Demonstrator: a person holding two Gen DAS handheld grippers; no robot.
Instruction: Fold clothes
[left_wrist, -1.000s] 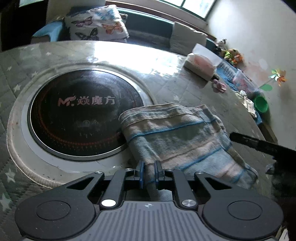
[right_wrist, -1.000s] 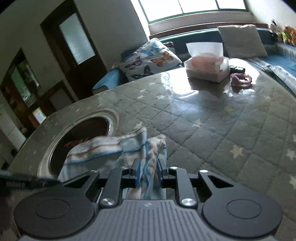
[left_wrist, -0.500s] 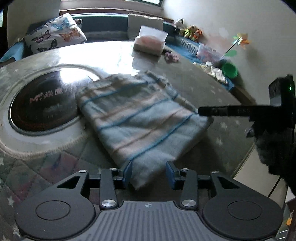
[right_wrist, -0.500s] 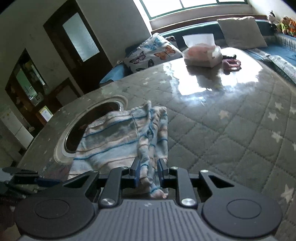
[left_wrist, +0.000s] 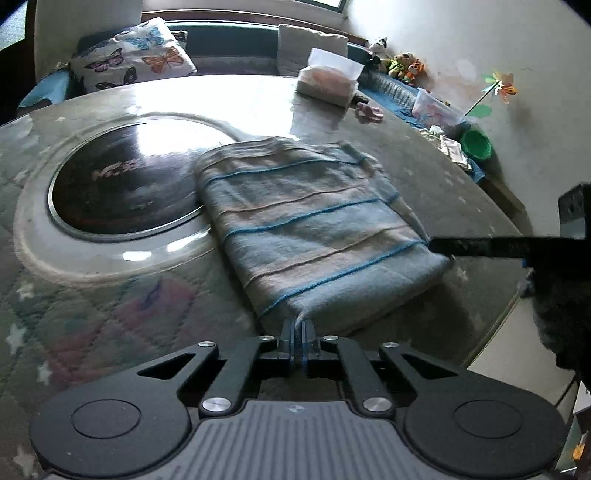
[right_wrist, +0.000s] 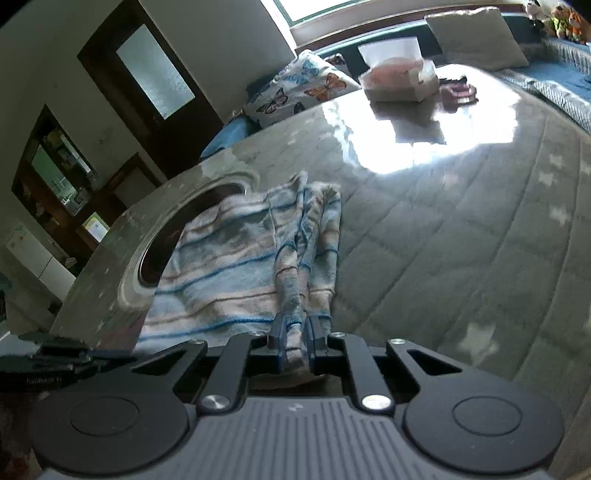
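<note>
– Striped cloth (left_wrist: 314, 229): where is it, seen from the left camera?
– It lies folded and flat on the quilted surface (left_wrist: 110, 314). Its far corner covers a bit of the round black plate (left_wrist: 122, 184) set into the surface.
– And the left tool (left_wrist: 297, 332)?
– Its two jaws are pressed tight together. A little tip of the cloth's near edge is pinched there. How much is caught, I cannot see.
– What is the black stick on the right?
– That is the right tool (left_wrist: 436, 245), seen from the side. It touches the cloth's right corner. From here I cannot see its jaws. The dark shape behind it is cut off and too blurry to make out.
– Anything far back?
– A tissue box (left_wrist: 328, 83) on the surface and a butterfly pillow (left_wrist: 136, 59) behind it.
– Now the right camera?
– There the cloth (right_wrist: 240, 266) is bunched into a ridge that runs into the right tool (right_wrist: 295, 332). The jaws are narrow and closing, with the cloth squeezed between them. The tool's body hides the cloth's near end.
– And the plate?
– The cloth hides most of it. The left tool (right_wrist: 92, 358) is low on the left side, dark and partly cut off.
</note>
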